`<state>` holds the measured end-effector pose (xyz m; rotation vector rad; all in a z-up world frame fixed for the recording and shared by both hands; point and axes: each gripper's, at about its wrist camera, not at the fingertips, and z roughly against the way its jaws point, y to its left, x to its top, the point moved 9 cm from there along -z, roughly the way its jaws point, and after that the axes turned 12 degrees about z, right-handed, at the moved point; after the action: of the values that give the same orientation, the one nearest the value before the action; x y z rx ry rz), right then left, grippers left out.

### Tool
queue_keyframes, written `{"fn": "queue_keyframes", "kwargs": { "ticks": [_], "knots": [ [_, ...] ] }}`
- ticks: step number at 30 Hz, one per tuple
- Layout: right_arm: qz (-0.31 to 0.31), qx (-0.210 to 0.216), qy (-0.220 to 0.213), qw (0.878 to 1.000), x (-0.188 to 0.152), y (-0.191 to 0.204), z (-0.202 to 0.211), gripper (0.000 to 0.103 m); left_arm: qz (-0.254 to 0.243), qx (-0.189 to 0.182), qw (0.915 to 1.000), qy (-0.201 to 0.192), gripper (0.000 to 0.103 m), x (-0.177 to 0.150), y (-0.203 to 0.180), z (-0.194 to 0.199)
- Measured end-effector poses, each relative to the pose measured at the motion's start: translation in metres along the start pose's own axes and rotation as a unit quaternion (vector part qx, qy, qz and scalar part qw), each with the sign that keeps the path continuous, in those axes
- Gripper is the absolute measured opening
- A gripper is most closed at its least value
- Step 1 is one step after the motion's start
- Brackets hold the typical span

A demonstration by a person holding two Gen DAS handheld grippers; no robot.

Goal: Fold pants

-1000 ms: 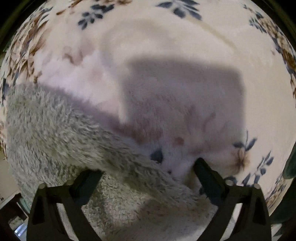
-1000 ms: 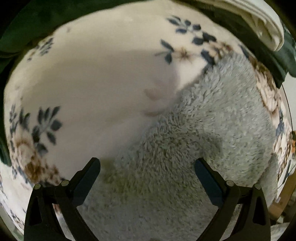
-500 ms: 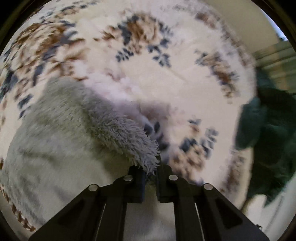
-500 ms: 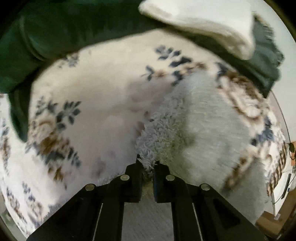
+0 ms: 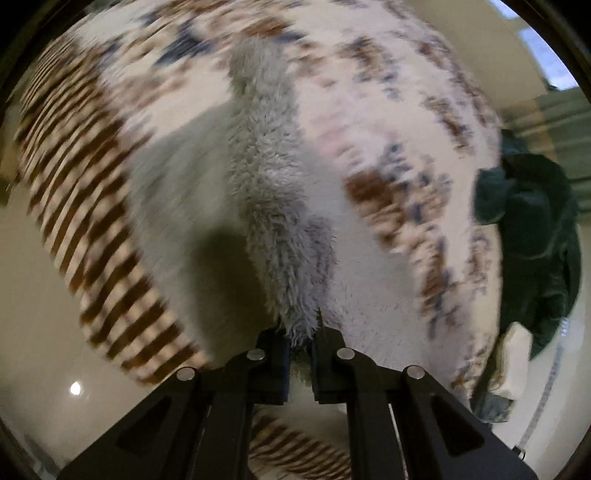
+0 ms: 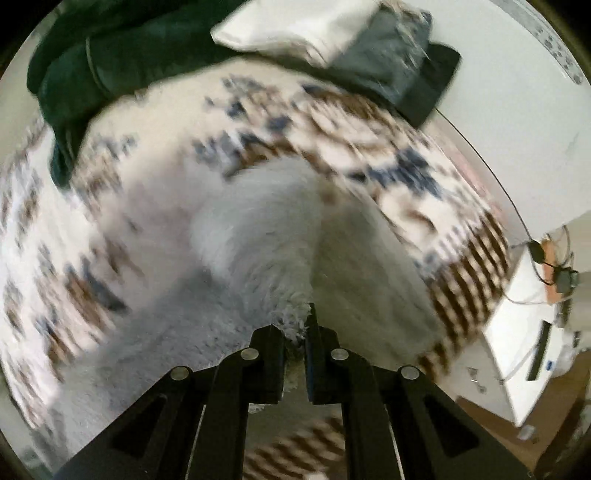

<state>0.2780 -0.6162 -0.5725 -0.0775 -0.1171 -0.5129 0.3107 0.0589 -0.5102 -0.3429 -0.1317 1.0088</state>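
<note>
The pants (image 5: 273, 192) are fluffy pale grey fleece, lying on a floral cream rug (image 5: 399, 110). My left gripper (image 5: 300, 338) is shut on an edge of the pants and holds it lifted above the rug, so the fabric hangs down from the jaws. In the right wrist view the pants (image 6: 266, 229) hang the same way from my right gripper (image 6: 295, 330), which is shut on another edge. Both views are motion-blurred.
The rug (image 6: 388, 147) has a brown striped border (image 5: 99, 236). A dark green garment (image 5: 535, 236) lies at its side, seen also in the right wrist view (image 6: 96, 59). A white folded cloth (image 6: 295, 26) on grey fabric lies beyond. A white box (image 6: 532, 332) stands at the right.
Both grippers were open over the flat pants a second ago. They shut on the pants' edges and have lifted them high above the rug, moving fast.
</note>
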Motion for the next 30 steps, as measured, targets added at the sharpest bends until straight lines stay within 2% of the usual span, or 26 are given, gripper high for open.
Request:
{"fn": "queue_keyframes", "kwargs": {
  "ticks": [3, 5, 6, 8, 9, 10, 11, 12, 13, 14, 15, 16, 17, 19, 23, 25, 27, 29, 30],
  "knots": [
    [0.003, -0.01, 0.039, 0.999, -0.044, -0.021, -0.032, 0.009, 0.017, 0.028, 0.9995, 0.003, 0.006, -0.011, 0.042, -0.026],
    [0.0, 0.001, 0.073, 0.997, -0.069, -0.029, -0.056, 0.009, 0.019, 0.047, 0.9986, 0.013, 0.007, -0.014, 0.06, -0.045],
    [-0.005, 0.009, 0.091, 0.996, -0.077, -0.033, -0.067, 0.01, 0.041, 0.043, 0.9981, 0.019, 0.008, -0.014, 0.069, -0.052],
    [-0.017, 0.042, 0.117, 0.992, -0.089, -0.036, -0.079, 0.02, 0.06, 0.03, 0.9975, 0.022, 0.008, -0.016, 0.075, -0.052],
    [-0.019, 0.051, 0.118, 0.991, -0.089, -0.038, -0.079, 0.036, 0.058, 0.025, 0.9979, 0.014, 0.009, -0.016, 0.073, -0.048],
    [-0.017, 0.054, 0.111, 0.992, -0.089, -0.042, -0.073, 0.046, 0.05, 0.028, 0.9983, 0.002, 0.014, -0.016, 0.07, -0.042],
    [-0.012, 0.056, 0.1, 0.993, -0.086, -0.045, -0.066, 0.062, 0.041, 0.03, 0.9986, -0.011, 0.019, -0.015, 0.066, -0.037],
    [-0.005, 0.057, 0.086, 0.995, -0.082, -0.047, -0.059, 0.069, 0.023, 0.032, 0.9987, -0.034, 0.022, -0.015, 0.057, -0.027],
    [0.013, 0.048, 0.066, 0.997, -0.076, -0.049, -0.048, 0.069, 0.006, 0.037, 0.998, -0.051, 0.033, -0.016, 0.051, -0.021],
    [0.036, 0.036, 0.048, 0.998, -0.068, -0.049, -0.039, 0.069, -0.011, 0.044, 0.9969, -0.065, 0.051, -0.017, 0.046, -0.014],
    [0.057, 0.03, 0.033, 0.997, -0.061, -0.045, -0.033, 0.071, -0.025, 0.046, 0.9959, -0.074, 0.061, -0.019, 0.038, -0.011],
    [0.081, 0.023, 0.019, 0.996, -0.052, -0.039, -0.029, 0.072, -0.041, 0.047, 0.9945, -0.084, 0.077, -0.021, 0.036, -0.008],
    [0.105, 0.015, 0.008, 0.994, -0.042, -0.03, -0.027, 0.072, -0.065, 0.049, 0.9923, -0.093, 0.081, -0.025, 0.022, -0.007],
    [0.161, 0.007, -0.006, 0.987, -0.023, -0.003, -0.032, 0.073, -0.099, 0.061, 0.9884, -0.097, 0.081, -0.027, 0.01, -0.011],
    [0.285, -0.008, 0.009, 0.959, -0.014, 0.057, -0.067, 0.076, -0.147, 0.062, 0.985, -0.064, 0.081, -0.053, -0.027, -0.042],
    [0.314, -0.052, 0.014, 0.948, -0.01, 0.059, -0.08, 0.071, -0.169, 0.057, 0.9827, -0.05, 0.081, -0.07, -0.047, -0.058],
    [0.283, -0.091, -0.009, 0.955, -0.001, 0.034, -0.078, 0.009, -0.195, 0.059, 0.9783, -0.039, 0.081, -0.089, -0.065, -0.072],
    [0.176, -0.096, -0.026, 0.979, 0.007, -0.019, -0.07, 0.008, -0.218, 0.056, 0.9742, -0.023, 0.081, -0.108, -0.078, -0.085],
    [0.111, -0.091, -0.018, 0.989, 0.006, -0.055, -0.068, 0.008, -0.226, 0.057, 0.9723, -0.017, 0.081, -0.117, -0.082, -0.089]
  ]
}}
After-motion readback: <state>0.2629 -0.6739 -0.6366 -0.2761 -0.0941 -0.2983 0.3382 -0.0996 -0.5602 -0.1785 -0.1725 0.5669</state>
